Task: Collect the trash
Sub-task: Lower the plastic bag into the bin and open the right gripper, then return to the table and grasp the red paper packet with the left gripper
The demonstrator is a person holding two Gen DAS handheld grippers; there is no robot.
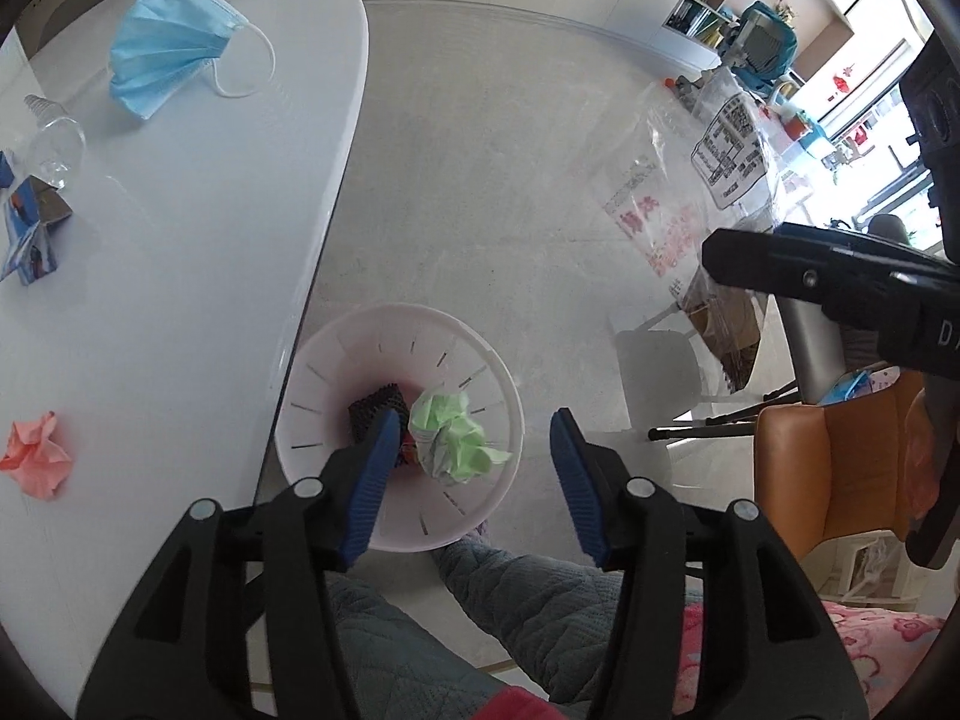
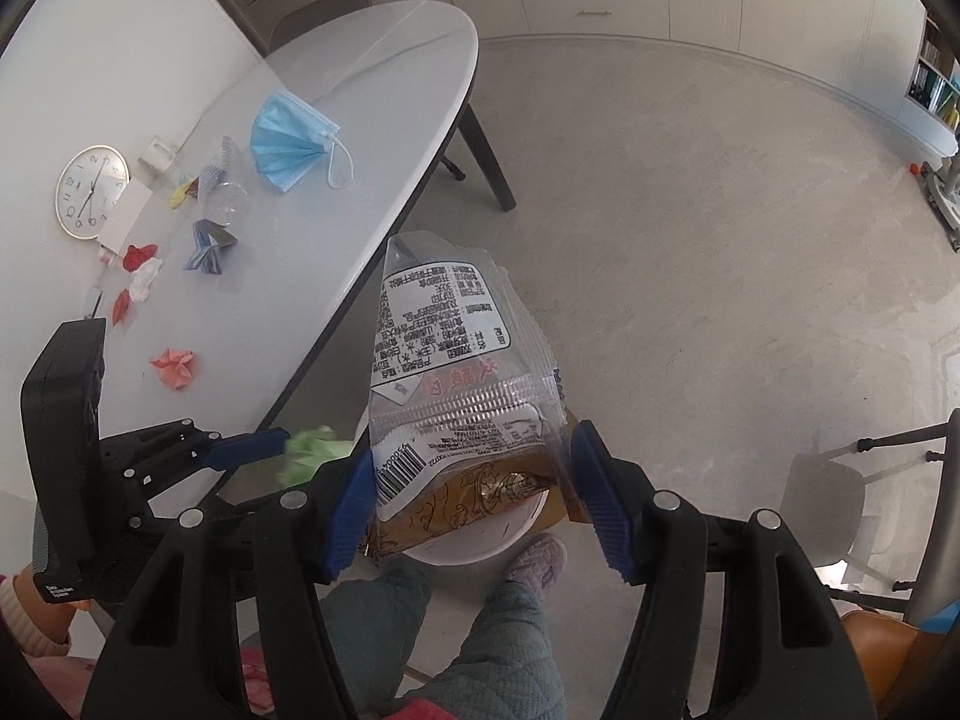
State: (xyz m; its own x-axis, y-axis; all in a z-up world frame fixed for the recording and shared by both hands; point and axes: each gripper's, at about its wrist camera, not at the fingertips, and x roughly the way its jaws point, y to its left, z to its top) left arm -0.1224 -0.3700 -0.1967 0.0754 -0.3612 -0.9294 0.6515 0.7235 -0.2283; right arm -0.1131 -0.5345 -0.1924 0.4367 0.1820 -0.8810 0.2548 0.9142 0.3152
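A white slotted bin (image 1: 312, 420) stands on the floor by the table edge, with a crumpled green paper (image 1: 456, 438) and a dark item inside. My left gripper (image 1: 474, 468) is open and empty just above the bin. My right gripper (image 2: 474, 498) is shut on a clear plastic snack bag (image 2: 450, 372) with a printed label, held above the bin (image 2: 480, 546). The same bag (image 1: 708, 180) shows at the right of the left wrist view. On the white table lie a blue face mask (image 1: 168, 48), a pink paper ball (image 1: 36, 456), a clear bottle (image 1: 54, 144) and folded printed paper (image 1: 30, 228).
A wall clock (image 2: 93, 192) leans at the table's back, with red and white scraps (image 2: 141, 270) near it. An orange chair (image 1: 840, 468) and a metal stand (image 1: 810, 348) are to the right. The person's legs and slipper (image 2: 534, 564) are below the bin.
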